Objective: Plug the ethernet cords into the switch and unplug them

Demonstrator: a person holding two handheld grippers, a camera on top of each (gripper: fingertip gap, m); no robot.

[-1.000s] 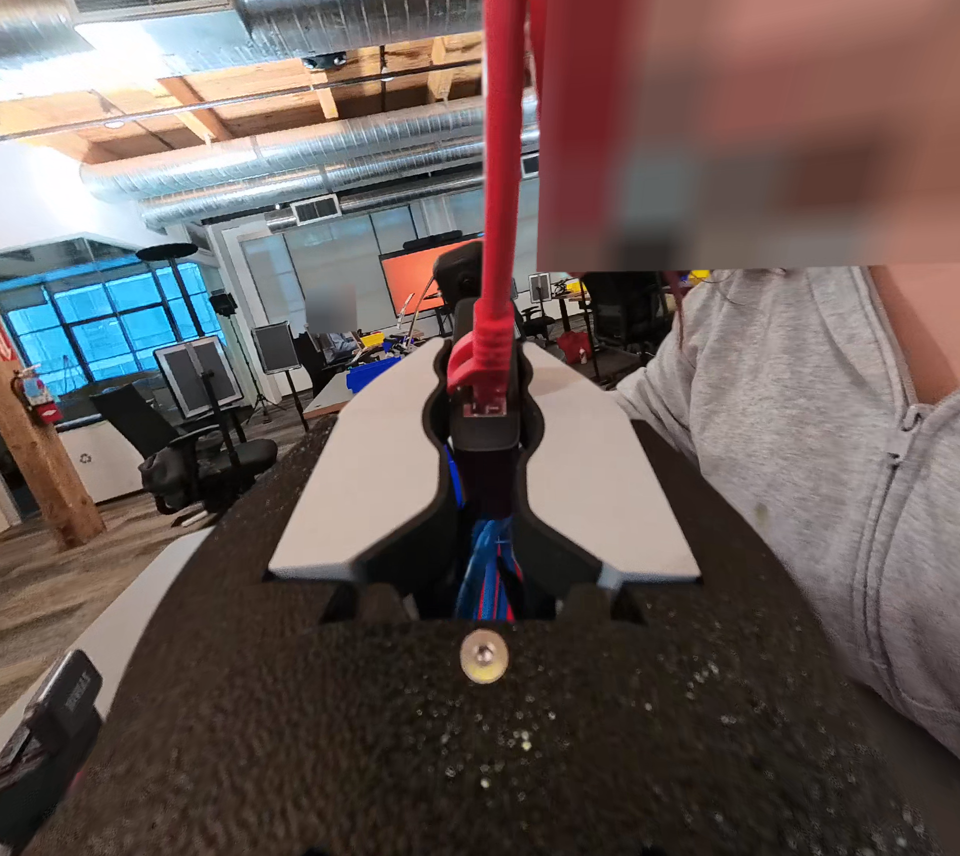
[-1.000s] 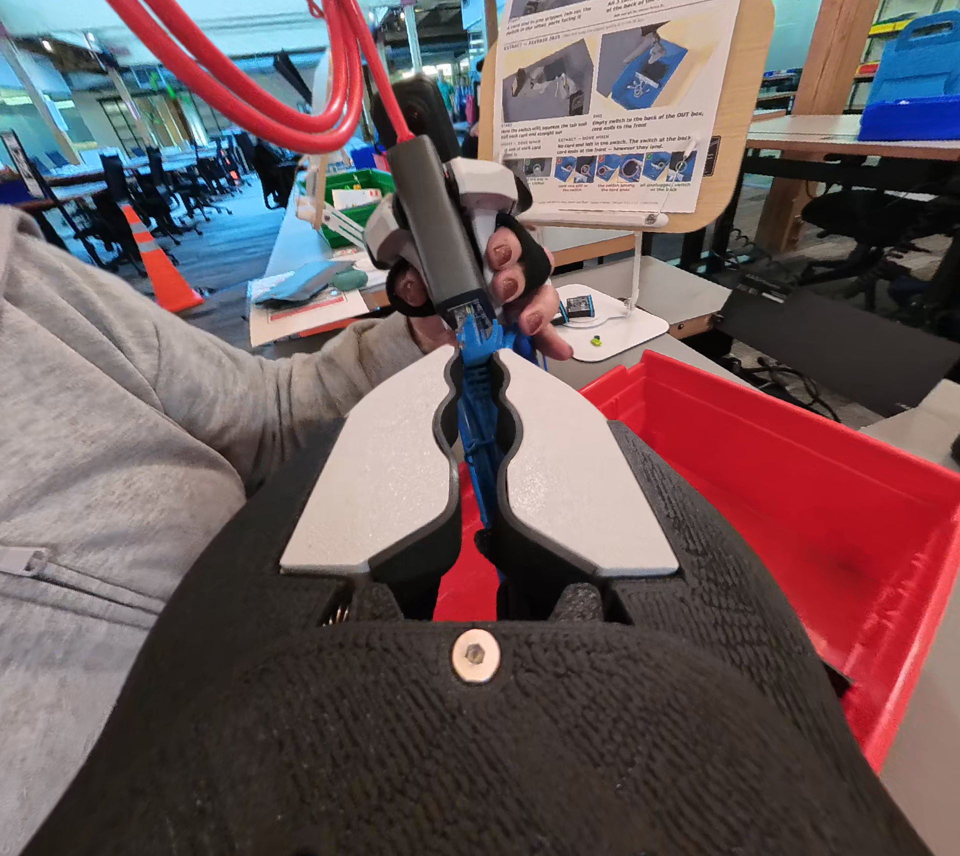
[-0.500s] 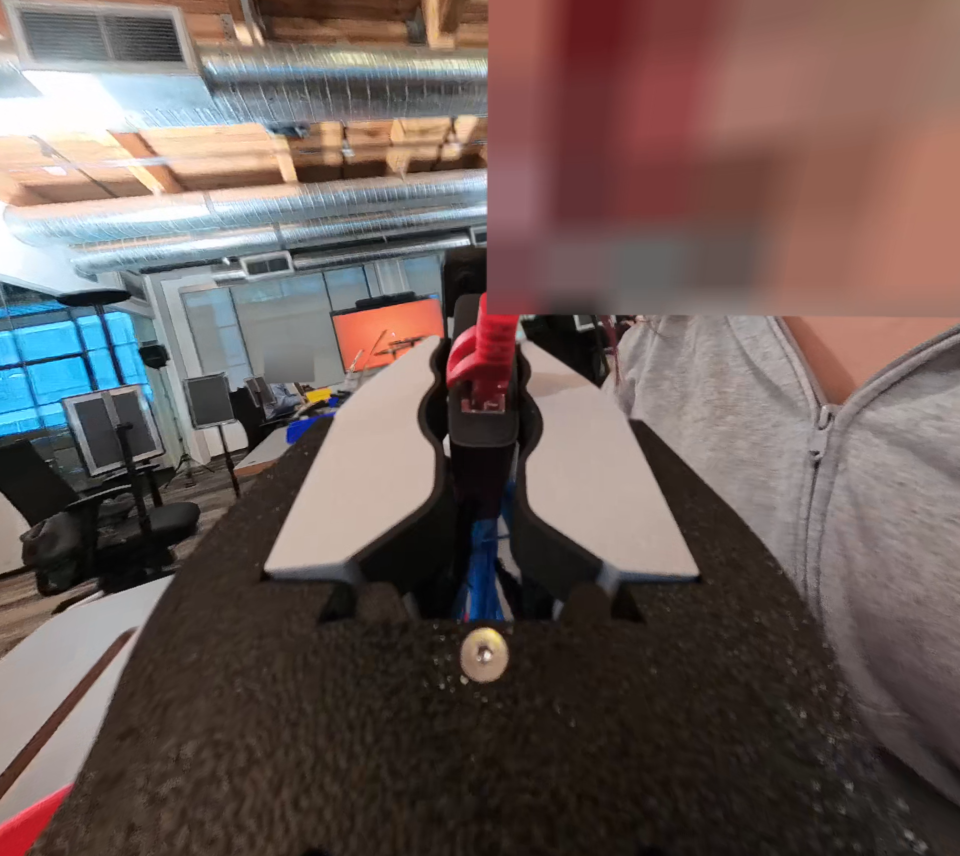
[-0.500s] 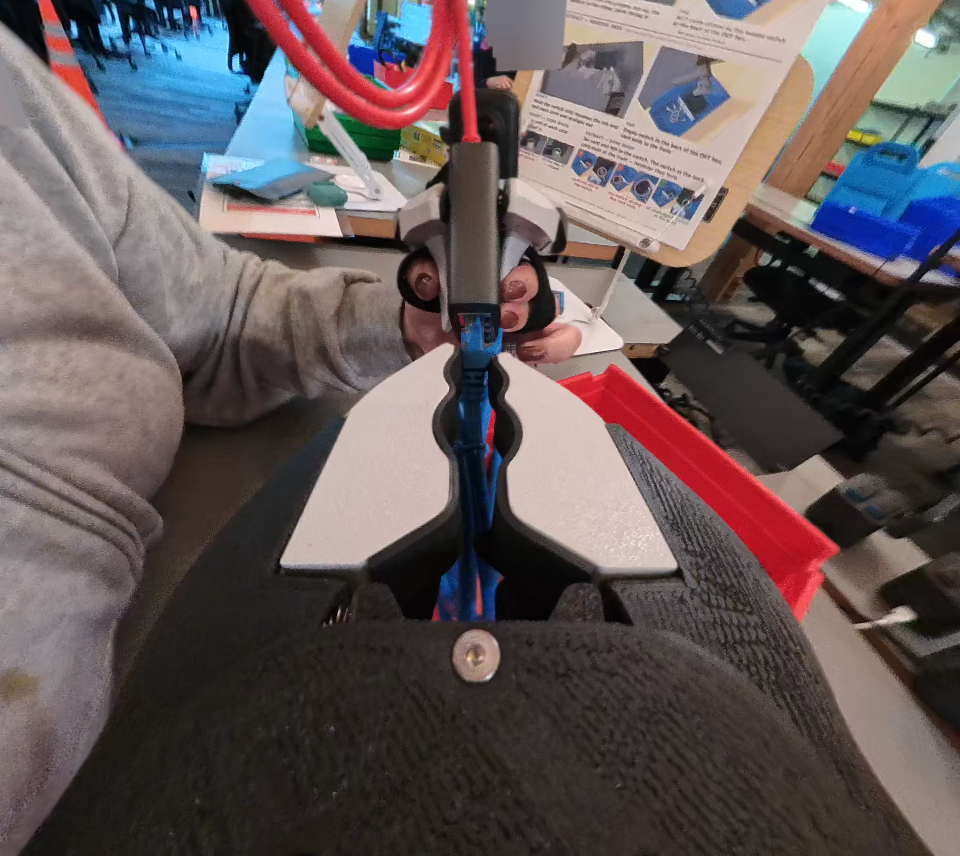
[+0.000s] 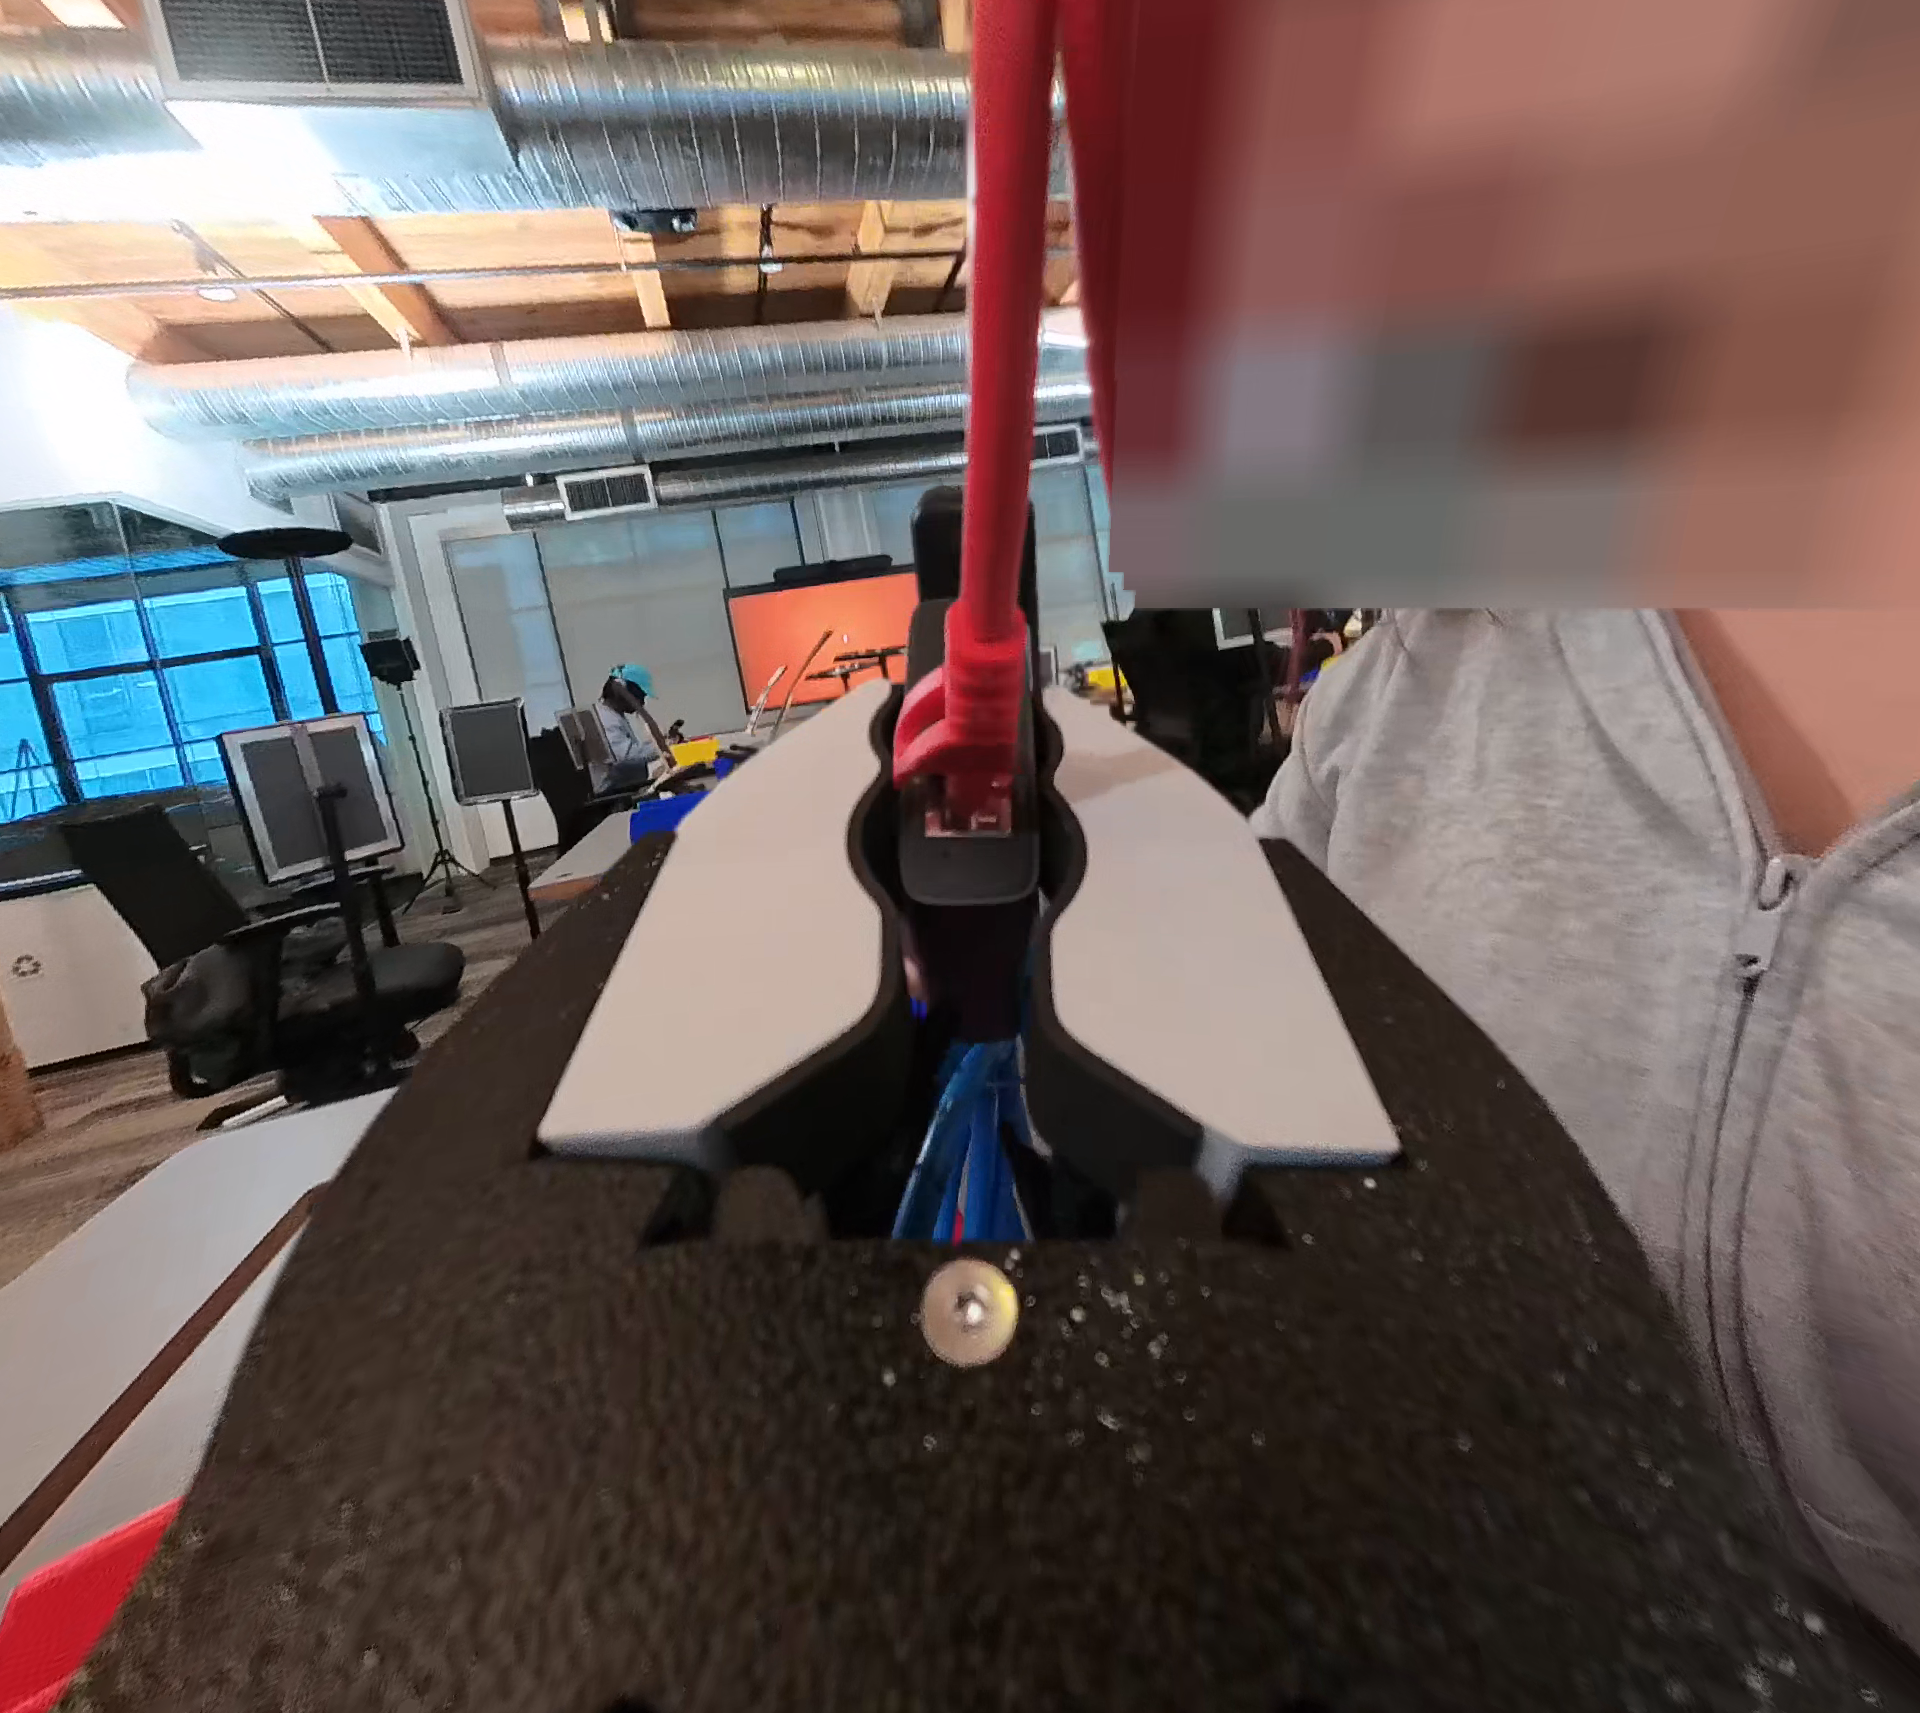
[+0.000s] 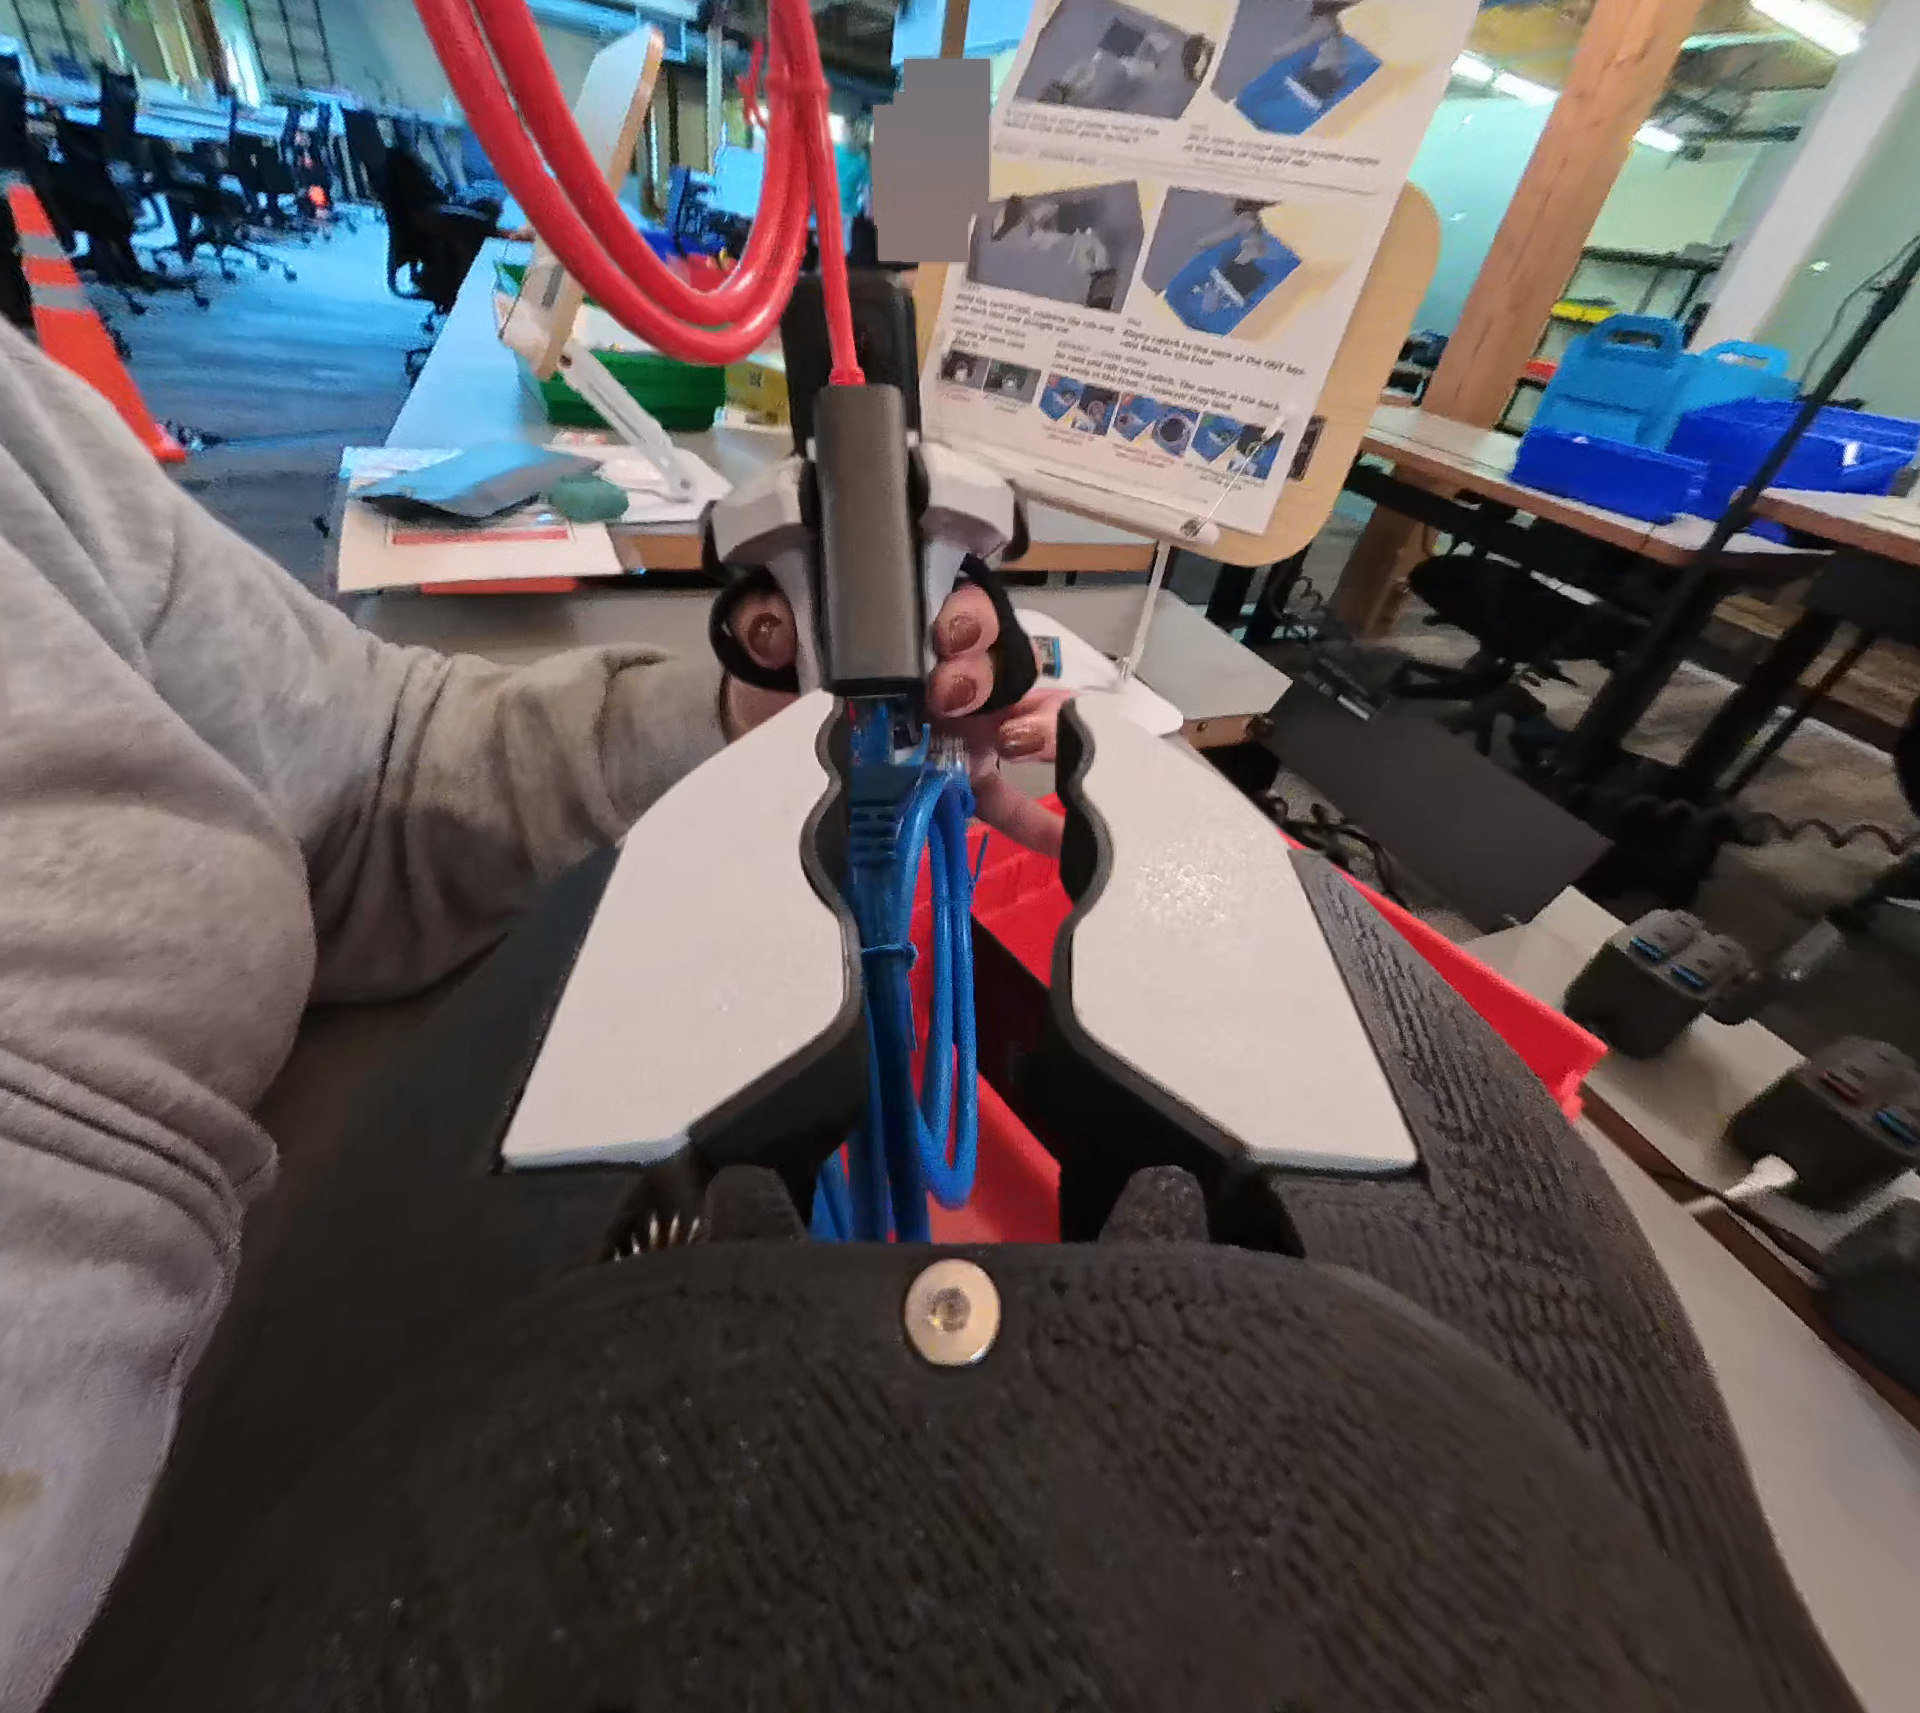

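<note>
Pinching a dark grey oblong adapter block (image 5: 968, 863), left claw (image 5: 968, 816) grips; red cable (image 5: 1000, 313) plugged above. Right claw (image 6: 951, 759) spread around bundled blue cable (image 6: 883, 884).

Left gripper (image 5: 968, 822) fingers (image 5: 748, 925) tight around black adapter (image 5: 968, 863), red cable (image 5: 1000, 313) plugged in

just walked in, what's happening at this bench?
A person holds a gripper in each hand. The left gripper is shut on a dark coupler block, held up over the red bin. A red cable is plugged into its far end and a blue cable into its near end. The right gripper is open, its fingers either side of the blue cable.
</note>
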